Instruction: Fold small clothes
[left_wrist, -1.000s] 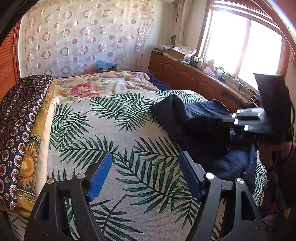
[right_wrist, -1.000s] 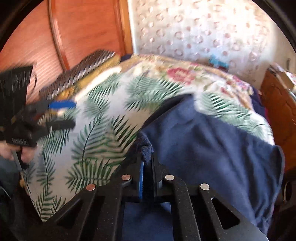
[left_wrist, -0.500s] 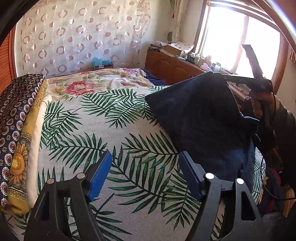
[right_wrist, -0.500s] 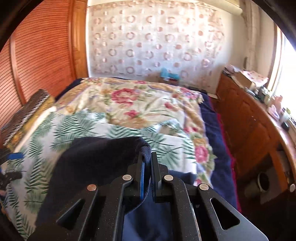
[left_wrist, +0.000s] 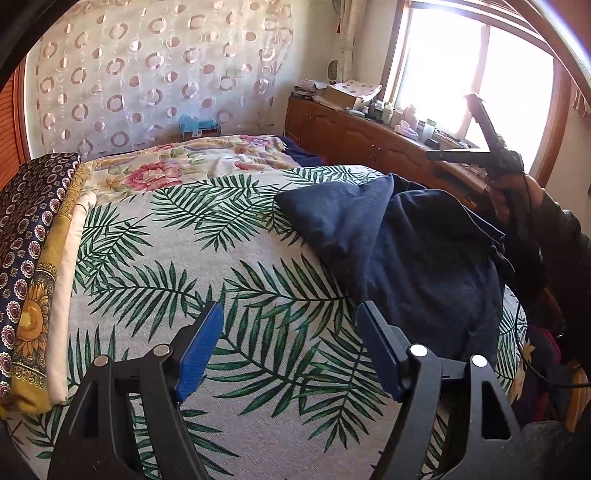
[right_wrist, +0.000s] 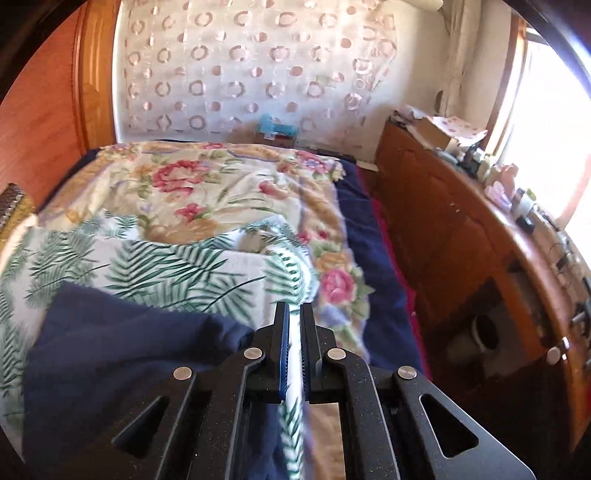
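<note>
A dark navy garment (left_wrist: 413, 251) lies crumpled on the right side of the palm-leaf bedspread (left_wrist: 207, 266). My left gripper (left_wrist: 288, 347) hangs open and empty above the spread, left of the garment's near edge. In the right wrist view the garment (right_wrist: 122, 354) lies to the lower left, apart from my right gripper (right_wrist: 291, 321). Its jaws stand nearly closed with a narrow gap and nothing between them. The right gripper also shows raised at the far right in the left wrist view (left_wrist: 480, 147).
Folded patterned blankets (left_wrist: 33, 258) are stacked along the bed's left edge. A floral quilt (right_wrist: 207, 192) covers the far half of the bed. A wooden cabinet (right_wrist: 461, 240) with clutter runs along the right under the window. A dotted curtain (left_wrist: 155, 74) hangs behind.
My right gripper let go of the navy garment, which dropped back onto the bed in a heap. The right gripper rose and swung right. My left gripper stayed open, nearly still.
</note>
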